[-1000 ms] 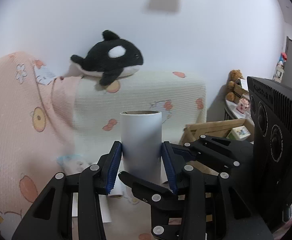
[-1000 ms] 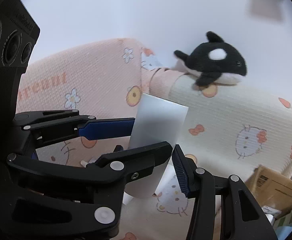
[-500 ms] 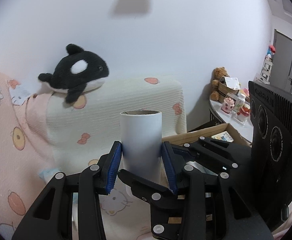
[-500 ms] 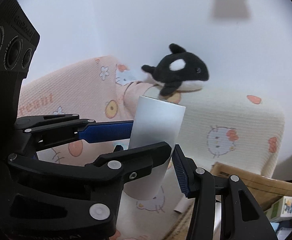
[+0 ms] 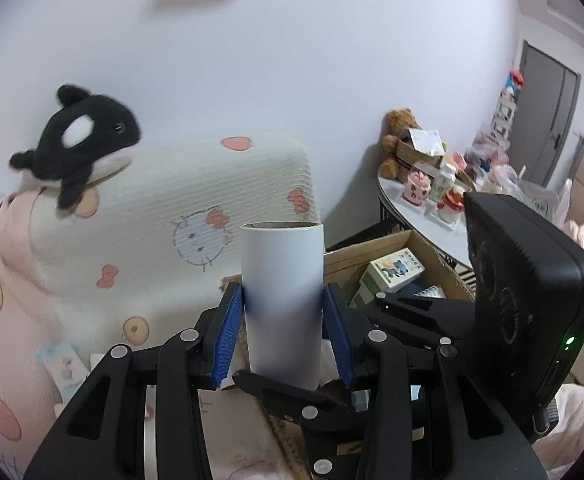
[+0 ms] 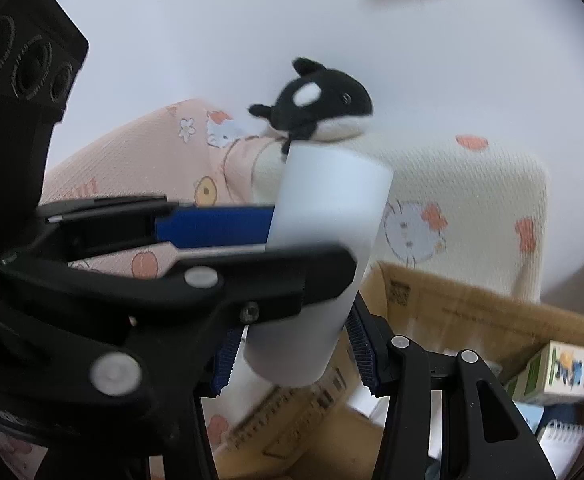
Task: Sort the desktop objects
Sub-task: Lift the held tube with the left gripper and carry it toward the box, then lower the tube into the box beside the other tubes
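My left gripper (image 5: pixel 282 340) is shut on a white roll with a cardboard core (image 5: pixel 282 300), held upright in the air. In the right wrist view the same roll (image 6: pixel 323 248) stands between my right gripper's blue pads (image 6: pixel 361 356); my right gripper (image 6: pixel 292 354) is open around its lower end, and I cannot tell whether the pads touch it. The left gripper's fingers (image 6: pixel 212 226) cross that view from the left. An open cardboard box (image 6: pixel 451 304) with small cartons lies below and to the right; it also shows in the left wrist view (image 5: pixel 371 252).
A black-and-white orca plush (image 5: pixel 78 148) sits on cushions with a cartoon print (image 5: pixel 196 200). A white round table (image 5: pixel 423 224) with figurines and a teddy bear (image 5: pixel 397 136) stands at the right. A notebook (image 6: pixel 559 440) and a green carton (image 6: pixel 559 372) lie in the box.
Both grippers have swung right with the roll held. The plush and cushions have slid left in view, and the cardboard box and the round table have come into view.
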A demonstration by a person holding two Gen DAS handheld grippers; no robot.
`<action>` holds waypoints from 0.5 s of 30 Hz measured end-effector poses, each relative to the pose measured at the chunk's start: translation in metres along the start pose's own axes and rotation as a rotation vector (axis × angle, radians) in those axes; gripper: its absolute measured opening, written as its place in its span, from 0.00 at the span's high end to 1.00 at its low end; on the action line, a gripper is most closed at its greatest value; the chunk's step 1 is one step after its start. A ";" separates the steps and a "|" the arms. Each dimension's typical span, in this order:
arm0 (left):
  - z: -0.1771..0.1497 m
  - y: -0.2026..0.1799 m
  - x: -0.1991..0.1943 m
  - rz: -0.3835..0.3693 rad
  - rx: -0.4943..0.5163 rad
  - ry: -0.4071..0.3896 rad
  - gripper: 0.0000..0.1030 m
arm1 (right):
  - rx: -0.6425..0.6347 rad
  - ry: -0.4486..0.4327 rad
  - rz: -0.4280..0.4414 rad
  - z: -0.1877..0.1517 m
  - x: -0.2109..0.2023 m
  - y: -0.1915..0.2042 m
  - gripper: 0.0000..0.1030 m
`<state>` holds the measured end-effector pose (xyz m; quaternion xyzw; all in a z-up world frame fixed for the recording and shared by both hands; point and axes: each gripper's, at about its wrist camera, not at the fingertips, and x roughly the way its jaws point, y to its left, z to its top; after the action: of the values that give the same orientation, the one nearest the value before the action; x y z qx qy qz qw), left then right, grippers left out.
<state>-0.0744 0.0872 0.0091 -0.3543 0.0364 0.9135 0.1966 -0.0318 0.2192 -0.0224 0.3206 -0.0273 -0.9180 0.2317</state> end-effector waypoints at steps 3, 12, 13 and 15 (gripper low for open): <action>0.004 -0.010 0.011 -0.002 0.017 0.024 0.56 | 0.017 0.008 -0.011 -0.006 -0.005 -0.013 0.54; 0.009 -0.006 0.050 -0.105 -0.109 0.155 0.56 | 0.077 0.051 -0.010 -0.021 -0.013 -0.041 0.58; 0.010 -0.004 0.054 -0.117 -0.129 0.165 0.56 | 0.085 0.054 -0.018 -0.021 -0.013 -0.044 0.58; 0.011 0.002 0.065 -0.150 -0.196 0.197 0.56 | 0.102 0.060 -0.025 -0.022 -0.013 -0.050 0.59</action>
<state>-0.1258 0.1091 -0.0254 -0.4613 -0.0603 0.8563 0.2242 -0.0298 0.2717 -0.0426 0.3597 -0.0629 -0.9083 0.2042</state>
